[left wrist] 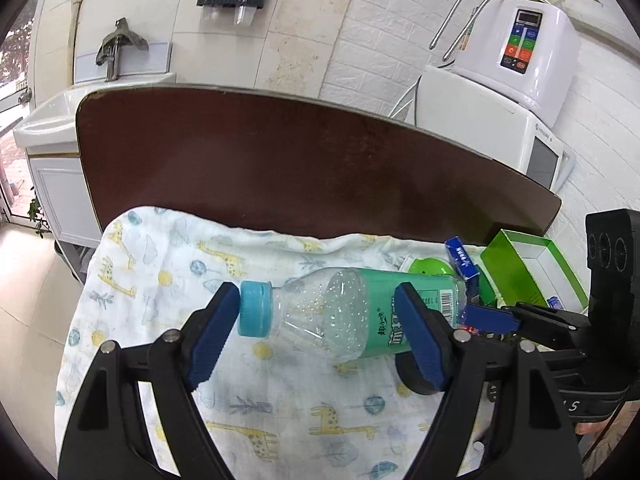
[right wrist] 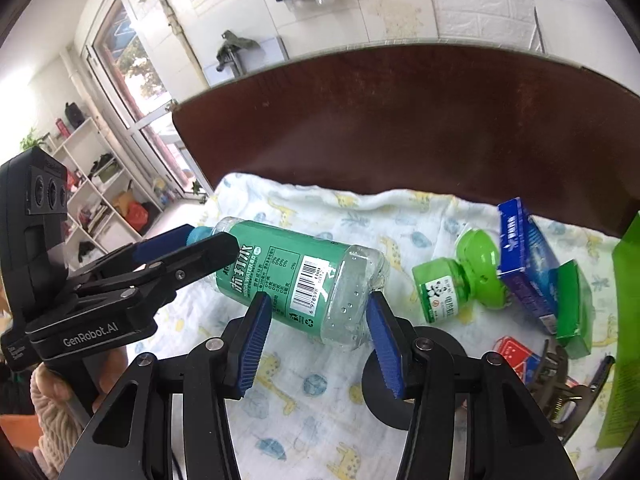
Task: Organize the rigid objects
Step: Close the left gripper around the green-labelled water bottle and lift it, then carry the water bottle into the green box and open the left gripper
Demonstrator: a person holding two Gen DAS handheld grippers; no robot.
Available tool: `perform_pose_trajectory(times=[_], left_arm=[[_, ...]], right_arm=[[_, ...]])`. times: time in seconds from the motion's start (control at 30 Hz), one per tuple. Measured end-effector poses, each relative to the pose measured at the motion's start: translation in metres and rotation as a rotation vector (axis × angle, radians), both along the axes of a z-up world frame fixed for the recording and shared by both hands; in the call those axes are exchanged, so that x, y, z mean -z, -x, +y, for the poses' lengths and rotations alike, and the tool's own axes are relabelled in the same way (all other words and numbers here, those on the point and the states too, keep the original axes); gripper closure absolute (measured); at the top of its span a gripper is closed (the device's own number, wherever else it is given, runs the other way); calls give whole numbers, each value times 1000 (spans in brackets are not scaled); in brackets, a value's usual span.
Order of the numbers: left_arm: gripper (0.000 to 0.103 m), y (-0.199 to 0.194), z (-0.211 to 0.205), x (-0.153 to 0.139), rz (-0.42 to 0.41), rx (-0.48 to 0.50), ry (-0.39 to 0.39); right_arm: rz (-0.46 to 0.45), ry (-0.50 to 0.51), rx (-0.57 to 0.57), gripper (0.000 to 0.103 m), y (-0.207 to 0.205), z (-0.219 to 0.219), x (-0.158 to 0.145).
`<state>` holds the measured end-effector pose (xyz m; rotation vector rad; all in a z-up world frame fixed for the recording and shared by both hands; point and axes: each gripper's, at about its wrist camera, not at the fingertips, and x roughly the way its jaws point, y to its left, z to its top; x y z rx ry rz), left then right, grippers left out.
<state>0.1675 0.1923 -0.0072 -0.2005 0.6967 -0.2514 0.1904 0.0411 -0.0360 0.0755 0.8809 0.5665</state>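
Two grippers point(left wrist: 316, 320) point(right wrist: 320, 328) open, one bottle point(right wrist: 296, 276), two boxes

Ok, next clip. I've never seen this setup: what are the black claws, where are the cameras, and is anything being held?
There is no robot here. A person holds a hand-held two-finger gripper in each hand, and each gripper carries a wide-angle camera that looks out along its fingers. One picture comes from the left gripper and the other from the right gripper, and each view also catches the other gripper at its edge.

A brown table is partly covered by a giraffe-print cloth. A green-labelled plastic bottle with a blue cap lies on its side on the cloth. To its right are a small green bottle, a blue box and an open green box.

Both grippers sit over the big bottle with their jaws open. Neither seems to pinch it, so nothing is held.
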Motion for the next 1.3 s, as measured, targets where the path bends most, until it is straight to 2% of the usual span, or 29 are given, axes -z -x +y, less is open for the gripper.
perform_pose_trajectory(times=[0.3, 0.67, 0.8, 1.17, 1.3], left_arm=[[25, 18, -56, -38, -91, 71, -52], [25, 16, -161, -59, -128, 202, -146], [25, 8, -207, -59, -125, 250, -189], [28, -20, -326, -56, -97, 390, -220], [28, -33, -357, -49, -66, 430, -230]], right_arm=[[-82, -52, 66, 51, 19, -51, -28], [-194, -122, 208, 51, 43, -150, -54], [-210, -149, 273, 51, 46, -191, -54], [-220, -191, 462, 51, 47, -306, -41], [-207, -202, 523, 51, 39, -341, -33]])
